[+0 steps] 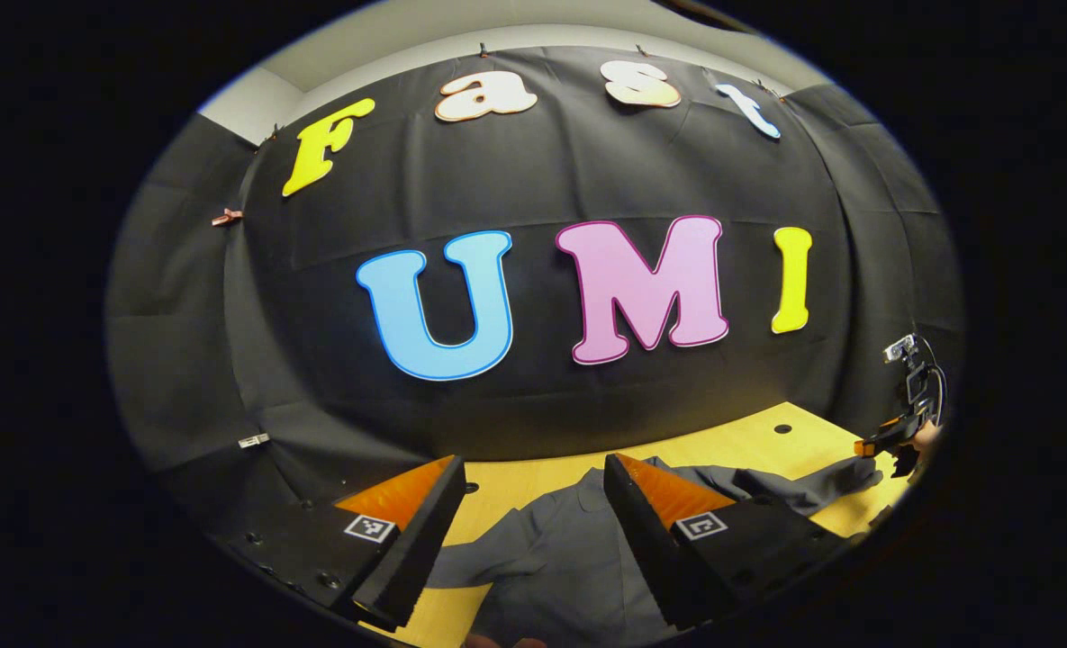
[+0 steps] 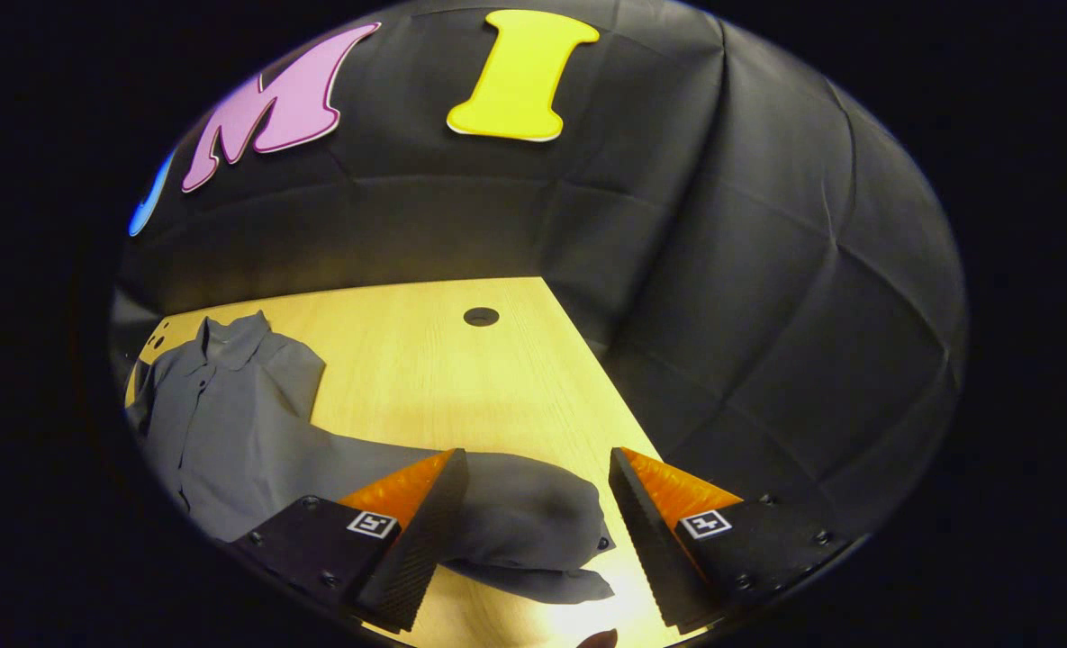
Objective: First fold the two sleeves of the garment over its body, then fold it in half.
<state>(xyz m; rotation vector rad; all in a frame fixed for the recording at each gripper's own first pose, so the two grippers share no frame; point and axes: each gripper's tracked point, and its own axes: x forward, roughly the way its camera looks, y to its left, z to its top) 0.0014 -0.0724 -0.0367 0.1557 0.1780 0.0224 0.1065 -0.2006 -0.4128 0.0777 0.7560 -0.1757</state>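
Left claw [image 1: 533, 504]: jaws spread wide, nothing between the pads. Each finger is a black wedge with a ribbed inner face, an orange upper surface and a small square black-and-white marker. Ahead of and below this claw lies the garment [image 1: 569, 558], a grey shirt of thin, soft woven cloth, rumpled, resting on the tabletop [image 1: 749, 441], a pale yellow wood-grain board with a round dark hole in it. One sleeve [image 1: 812, 486] runs out to the right of the claw toward the other claw [image 1: 893, 441], seen far off at the edge; its contact with the cloth cannot be judged there.

Right claw [image 2: 538, 504]: jaws likewise apart, holding nothing. The cuff end of the sleeve [image 2: 524, 531] lies between and below its fingers, puffed and folded on itself, with a small dark button at its edge. The shirt body [image 2: 218, 432], collar up and placket visible, lies flat to the claw's left on the tabletop [image 2: 461, 378].
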